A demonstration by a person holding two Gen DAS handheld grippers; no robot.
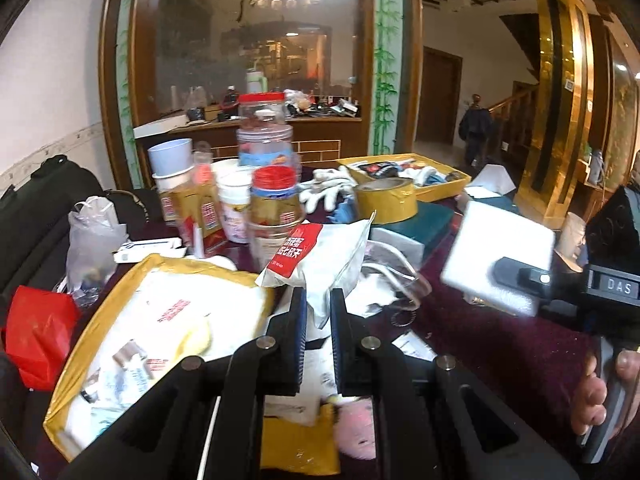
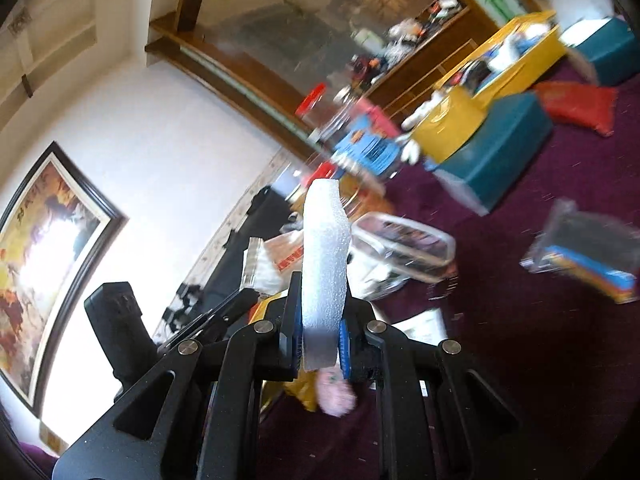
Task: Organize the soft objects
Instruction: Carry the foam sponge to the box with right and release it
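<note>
Foam slab [image 2: 325, 256] upright, clamped between right claw [image 2: 320, 332] pads; left claw [image 1: 319, 312] gripping white pouch [image 1: 320, 264].

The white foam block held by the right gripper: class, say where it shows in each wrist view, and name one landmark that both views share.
Left wrist view: the white foam block is at the right, seen broadside, above the table.
Right wrist view: it stands edge-on in the centre, clamped in the right gripper.
Shared landmark: the roll of yellow tape on the teal box.
</note>
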